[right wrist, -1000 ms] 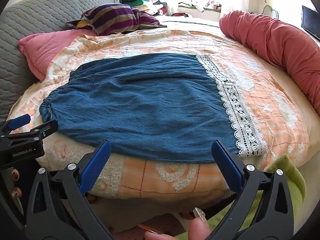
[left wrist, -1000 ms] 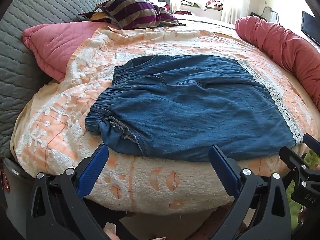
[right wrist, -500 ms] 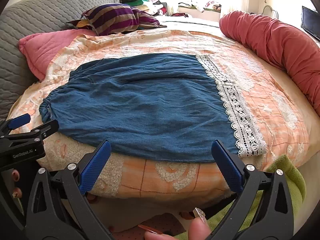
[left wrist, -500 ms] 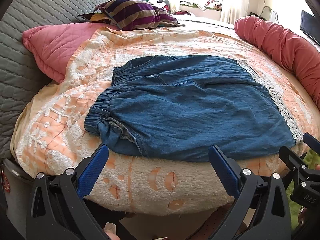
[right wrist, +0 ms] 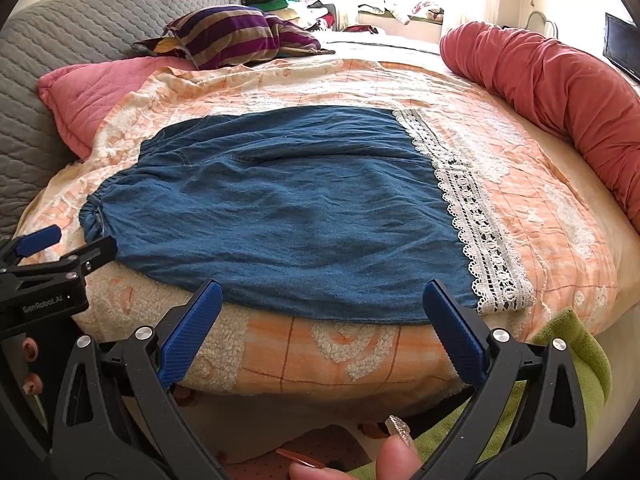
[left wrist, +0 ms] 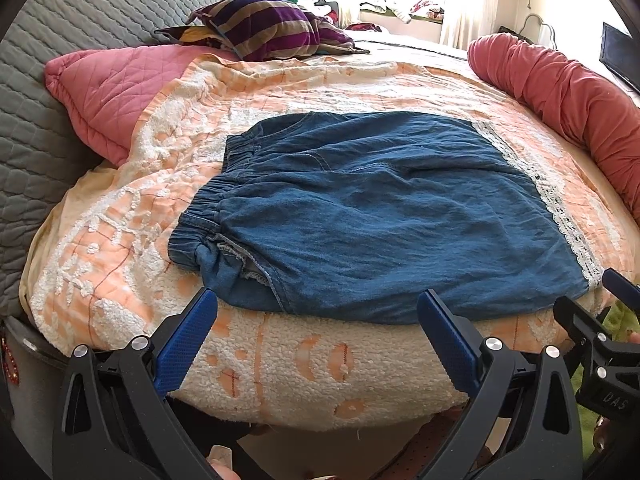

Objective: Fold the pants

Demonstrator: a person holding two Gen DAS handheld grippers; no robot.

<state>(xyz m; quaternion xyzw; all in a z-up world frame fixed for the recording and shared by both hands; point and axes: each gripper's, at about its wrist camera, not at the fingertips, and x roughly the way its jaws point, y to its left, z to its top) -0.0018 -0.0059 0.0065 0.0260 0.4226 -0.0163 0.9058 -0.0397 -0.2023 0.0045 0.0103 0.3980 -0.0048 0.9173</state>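
Blue denim pants [left wrist: 380, 216] with a white lace hem [left wrist: 560, 200] lie folded flat on the orange and white blanket [left wrist: 120, 220], elastic waistband to the left. They also show in the right wrist view [right wrist: 300, 208], lace hem [right wrist: 480, 232] on the right. My left gripper [left wrist: 318, 304] is open and empty, just short of the pants' near edge by the waistband end. My right gripper [right wrist: 322, 300] is open and empty, at the near edge toward the hem end. Each gripper shows at the side of the other's view.
A pink quilted pillow [left wrist: 112, 88] and grey headboard [left wrist: 48, 40] are at the left. A striped cushion [left wrist: 264, 24] lies at the back. A long red bolster [right wrist: 560, 92] runs along the right. A green cloth [right wrist: 576, 356] hangs below the bed's near edge.
Both grippers have held nearly still; the view has only shifted slightly. The pants have not moved.
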